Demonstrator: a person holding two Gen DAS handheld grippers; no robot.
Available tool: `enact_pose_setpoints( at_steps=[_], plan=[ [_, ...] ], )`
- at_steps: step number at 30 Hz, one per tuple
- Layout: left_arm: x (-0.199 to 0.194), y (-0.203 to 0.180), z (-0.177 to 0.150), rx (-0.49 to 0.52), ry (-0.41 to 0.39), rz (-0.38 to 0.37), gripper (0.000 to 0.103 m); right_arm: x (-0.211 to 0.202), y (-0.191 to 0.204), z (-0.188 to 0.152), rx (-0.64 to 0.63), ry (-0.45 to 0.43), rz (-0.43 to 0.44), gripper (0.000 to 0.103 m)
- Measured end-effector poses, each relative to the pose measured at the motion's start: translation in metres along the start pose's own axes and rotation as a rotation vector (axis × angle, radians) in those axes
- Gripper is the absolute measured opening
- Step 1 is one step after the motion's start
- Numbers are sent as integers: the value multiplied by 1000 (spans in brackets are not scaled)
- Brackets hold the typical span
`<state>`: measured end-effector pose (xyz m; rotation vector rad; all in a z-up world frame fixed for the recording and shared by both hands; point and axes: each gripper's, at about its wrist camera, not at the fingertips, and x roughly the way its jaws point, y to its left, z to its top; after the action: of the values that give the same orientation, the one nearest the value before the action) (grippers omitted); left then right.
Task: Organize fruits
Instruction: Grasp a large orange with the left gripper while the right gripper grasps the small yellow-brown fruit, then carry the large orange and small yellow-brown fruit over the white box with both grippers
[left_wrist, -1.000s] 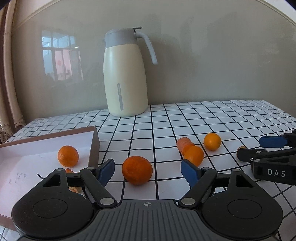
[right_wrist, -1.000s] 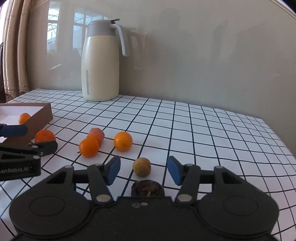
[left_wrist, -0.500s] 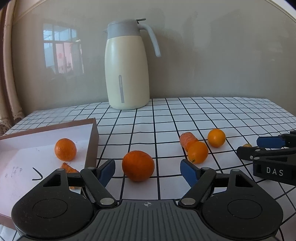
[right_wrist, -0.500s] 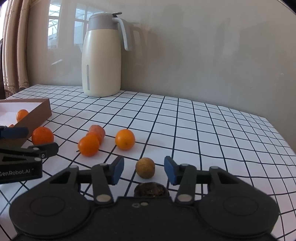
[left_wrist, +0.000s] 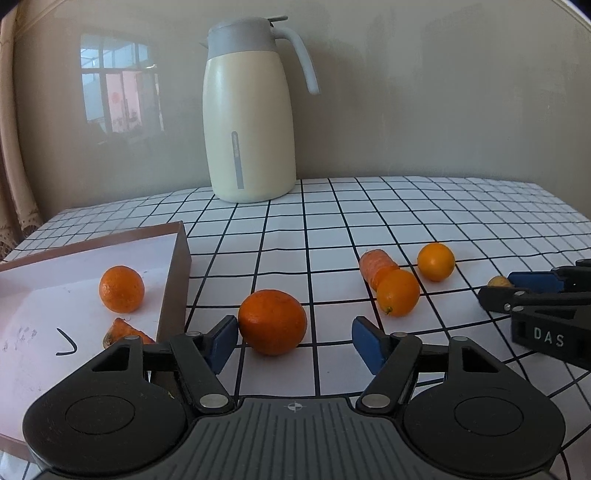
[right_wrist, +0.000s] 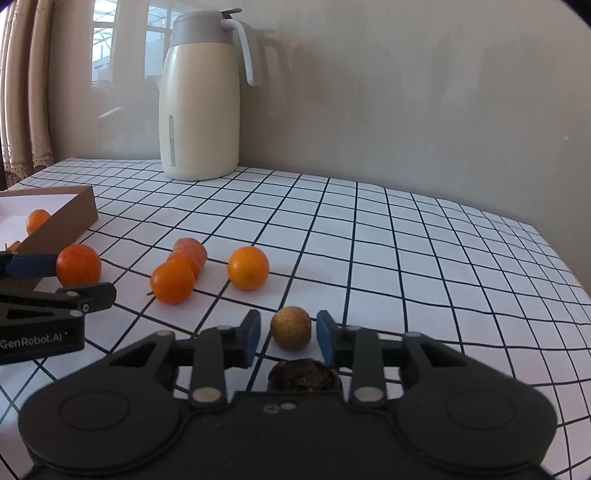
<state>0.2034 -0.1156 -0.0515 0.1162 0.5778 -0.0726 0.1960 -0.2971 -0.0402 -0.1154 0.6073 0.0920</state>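
Checked tablecloth (left_wrist: 369, 229) under both spread tools: left tool (left_wrist: 294, 341) flanks glossy (dimpled) mandarin (left_wrist: 272, 322)

The back half of the counter (right_wrist: 424, 236) lies open, with only the jug (left_wrist: 251, 122) standing against the wall. Nearer, the way is crowded: the box (left_wrist: 177, 280) wall stands just left of the left claw (left_wrist: 295, 341), and a carrot piece (left_wrist: 376, 264) with two small oranges (left_wrist: 398, 297) (left_wrist: 436, 261) lies between both claws. The right claw (right_wrist: 287, 338) has bare counter to its right.
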Motion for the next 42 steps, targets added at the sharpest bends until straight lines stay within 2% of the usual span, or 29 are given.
enact_pose_setpoints(
  at_steps=[2, 5, 10, 19, 29, 42],
  plan=[
    [2, -1, 0, 7, 5, 6, 69, 1, 1, 0, -2, 4, -2, 16],
    [3, -2, 1, 12, 9, 13, 67, 1, 1, 0, -1, 4, -4, 16],
    [3, -1, 2, 12, 7, 53, 50, 0, 0, 0, 5, 3, -4, 16],
    [3, 5, 3, 1, 3, 79, 41, -2, -1, 0, 9, -5, -3, 16],
    [0, 5, 5, 3, -7, 64, 40, -5, -1, 0, 6, -16, -13, 16],
    [-49, 6, 12, 21, -90, 16, 40, -47, 8, 9, -8, -111, -14, 16]
  ],
)
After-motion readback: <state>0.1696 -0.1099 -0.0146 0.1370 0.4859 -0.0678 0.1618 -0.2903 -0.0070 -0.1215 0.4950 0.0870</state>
